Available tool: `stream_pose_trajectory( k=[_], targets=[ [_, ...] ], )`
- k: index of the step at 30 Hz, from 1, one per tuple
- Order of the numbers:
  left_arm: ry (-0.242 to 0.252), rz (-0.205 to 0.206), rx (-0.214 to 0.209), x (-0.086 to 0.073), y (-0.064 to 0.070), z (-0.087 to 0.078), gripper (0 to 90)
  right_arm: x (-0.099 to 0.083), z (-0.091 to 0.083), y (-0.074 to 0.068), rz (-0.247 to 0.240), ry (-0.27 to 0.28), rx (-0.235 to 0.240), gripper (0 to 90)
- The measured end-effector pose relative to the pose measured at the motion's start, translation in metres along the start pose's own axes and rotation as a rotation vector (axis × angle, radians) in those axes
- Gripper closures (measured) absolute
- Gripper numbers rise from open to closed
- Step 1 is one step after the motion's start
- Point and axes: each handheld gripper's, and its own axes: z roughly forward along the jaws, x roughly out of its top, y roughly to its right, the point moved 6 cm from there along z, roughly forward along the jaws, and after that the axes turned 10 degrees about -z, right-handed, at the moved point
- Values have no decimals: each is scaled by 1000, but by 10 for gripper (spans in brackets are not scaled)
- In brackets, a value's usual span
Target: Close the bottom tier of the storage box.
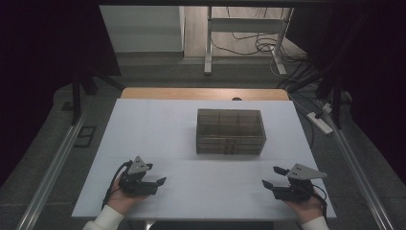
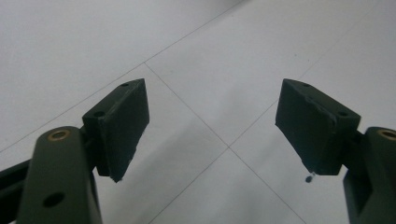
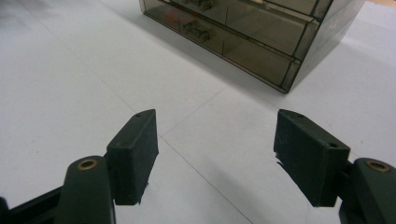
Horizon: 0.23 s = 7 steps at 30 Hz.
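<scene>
Nearest the high camera, two white-sleeved hands at the table's near edge, each with a gripper; left gripper point(image 1: 154, 183) low at the left, jaws spread wide and turned toward the table's middle, nothing between them; right gripper point(image 1: 274, 178) low at the right, jaws likewise wide apart and empty, turned inward toward the left one. Well apart from each other, both resting on or just over the white table point(image 1: 158, 129).

Beyond and between them, smoky translucent drawer box point(image 1: 230, 131) standing upright near the table's centre, a little right of middle; long axis running left to right across the table, drawer fronts facing the person's side; top divided into open compartments. Well apart from both grippers.

Along the left gripper view, black pads point(image 2: 125, 126) held far apart over bare white surface crossed by thin seams. Along the right gripper view, pads point(image 3: 135, 154) equally far apart; drawer box point(image 3: 261, 39) ahead and to the upper right, one corner nearest, small items dimly seen inside its drawers, too blurred to identify.
</scene>
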Motion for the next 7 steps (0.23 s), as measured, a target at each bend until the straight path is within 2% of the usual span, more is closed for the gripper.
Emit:
stream_pose_trajectory(
  k=[7],
  targets=[
    [0,0,-4,0,0,0,244,1,0,-1,-8,7,3,297]
  ],
)
